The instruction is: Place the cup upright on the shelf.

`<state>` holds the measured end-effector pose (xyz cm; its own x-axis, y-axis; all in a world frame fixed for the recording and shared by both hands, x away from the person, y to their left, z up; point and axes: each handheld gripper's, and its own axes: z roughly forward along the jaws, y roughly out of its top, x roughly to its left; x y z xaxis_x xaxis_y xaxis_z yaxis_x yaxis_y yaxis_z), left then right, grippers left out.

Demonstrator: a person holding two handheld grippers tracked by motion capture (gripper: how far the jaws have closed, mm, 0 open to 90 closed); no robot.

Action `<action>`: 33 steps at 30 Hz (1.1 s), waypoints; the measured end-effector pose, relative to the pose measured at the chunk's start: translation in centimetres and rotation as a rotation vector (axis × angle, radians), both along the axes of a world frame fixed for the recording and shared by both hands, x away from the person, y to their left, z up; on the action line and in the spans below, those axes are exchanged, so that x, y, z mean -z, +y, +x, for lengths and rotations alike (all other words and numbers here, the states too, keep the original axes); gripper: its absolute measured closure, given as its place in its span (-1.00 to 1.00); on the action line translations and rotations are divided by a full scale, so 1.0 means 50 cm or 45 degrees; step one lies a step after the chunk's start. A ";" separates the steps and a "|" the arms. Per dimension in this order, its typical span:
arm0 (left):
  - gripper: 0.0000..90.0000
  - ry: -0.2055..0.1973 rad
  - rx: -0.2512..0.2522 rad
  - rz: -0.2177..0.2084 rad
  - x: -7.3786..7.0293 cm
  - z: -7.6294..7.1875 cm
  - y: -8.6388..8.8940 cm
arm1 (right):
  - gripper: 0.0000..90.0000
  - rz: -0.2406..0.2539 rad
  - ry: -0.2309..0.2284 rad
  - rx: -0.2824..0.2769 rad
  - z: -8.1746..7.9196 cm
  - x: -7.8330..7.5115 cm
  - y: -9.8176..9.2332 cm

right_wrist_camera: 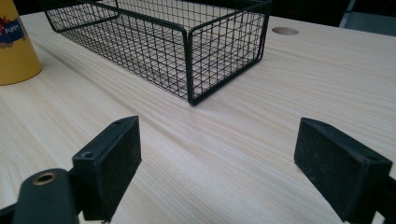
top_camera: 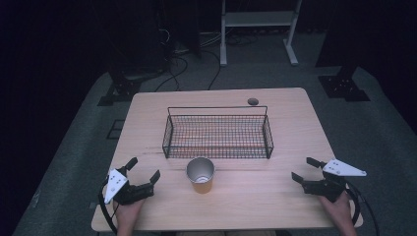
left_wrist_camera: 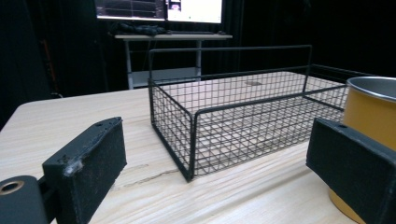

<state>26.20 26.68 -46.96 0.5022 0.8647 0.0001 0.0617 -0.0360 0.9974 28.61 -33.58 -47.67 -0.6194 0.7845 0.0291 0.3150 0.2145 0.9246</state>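
Your left gripper (top_camera: 145, 169) and right gripper (top_camera: 305, 169) both hang spread wide, grasping nothing. The yellow cup (top_camera: 200, 175) stands upright just before the wire basket (top_camera: 218, 132), apart from it; your left jaw hides part of it, and its printed label (right_wrist_camera: 11, 29) is cut off.

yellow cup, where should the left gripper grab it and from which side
Probably the upper wall of the yellow cup, approached level from its left. It stands upright with its mouth open and widens toward the rim, so the side wall suits two jaws. The left gripper is open beside it, while the wire basket crowds the far side.
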 end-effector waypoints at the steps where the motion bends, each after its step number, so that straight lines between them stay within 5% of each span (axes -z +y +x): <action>1: -0.91 -0.004 0.018 -0.004 0.000 -0.001 -0.002 | -0.69 0.000 0.000 0.000 0.000 0.000 0.000; 33: -0.97 -0.030 0.395 0.057 -0.006 -0.009 -0.084 | -0.69 0.006 0.002 0.001 0.001 0.000 -0.001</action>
<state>25.75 22.49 -46.65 0.7415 0.6691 0.0498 0.0174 -0.0935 0.9955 28.64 -33.63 -47.67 -0.6189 0.7847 0.0336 0.3164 0.2100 0.9251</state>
